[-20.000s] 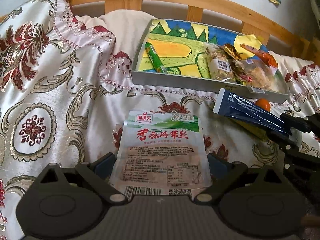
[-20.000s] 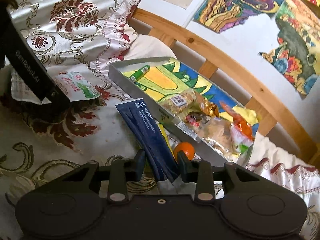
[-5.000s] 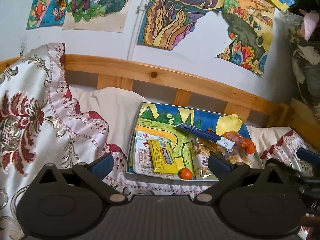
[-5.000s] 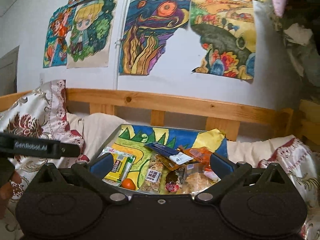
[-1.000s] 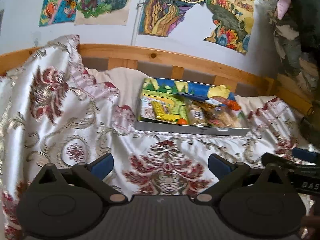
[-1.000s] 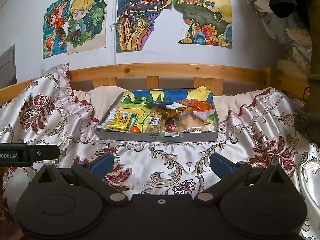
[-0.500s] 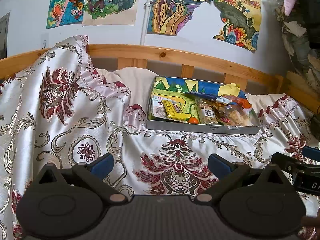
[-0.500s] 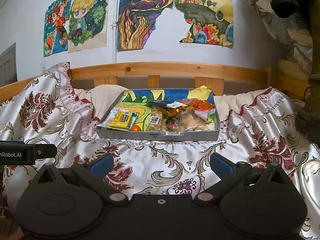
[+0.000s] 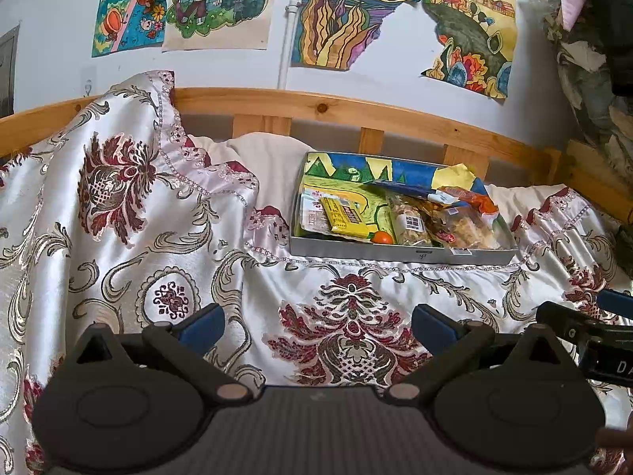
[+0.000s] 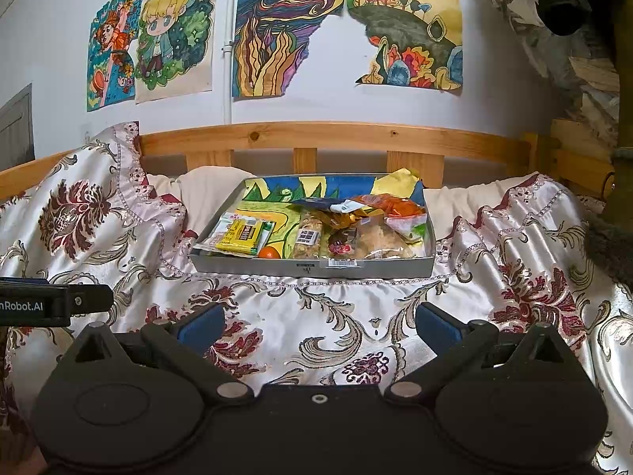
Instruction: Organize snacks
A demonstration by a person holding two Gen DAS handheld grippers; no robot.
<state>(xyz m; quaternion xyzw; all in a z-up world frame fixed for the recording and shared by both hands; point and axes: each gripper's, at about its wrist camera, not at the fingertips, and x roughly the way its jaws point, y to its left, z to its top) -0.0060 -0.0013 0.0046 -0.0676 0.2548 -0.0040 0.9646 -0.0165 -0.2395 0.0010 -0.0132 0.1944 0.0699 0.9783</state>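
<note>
A grey tray (image 9: 395,252) (image 10: 308,267) with a painted lining sits on the bed near the headboard. It holds several snack packs: a yellow pack (image 9: 342,217) (image 10: 241,235) on a white pouch at the left, a small orange fruit (image 9: 381,236) (image 10: 270,252) at the front, clear bags (image 9: 455,223) (image 10: 376,239) and an orange pack at the right, a dark blue pack (image 9: 399,187) across the back. My left gripper (image 9: 316,322) and right gripper (image 10: 318,322) are both open and empty, held well back from the tray over the bedspread.
A floral satin bedspread (image 9: 158,237) (image 10: 514,277) covers the bed and rises in a fold at the left. A wooden headboard (image 9: 356,113) (image 10: 336,134) runs behind the tray. Paintings hang on the wall. The right gripper's body shows in the left wrist view (image 9: 585,336).
Both grippers have drawn back slightly from the tray and stay open and empty. The tray and its snacks have not moved.
</note>
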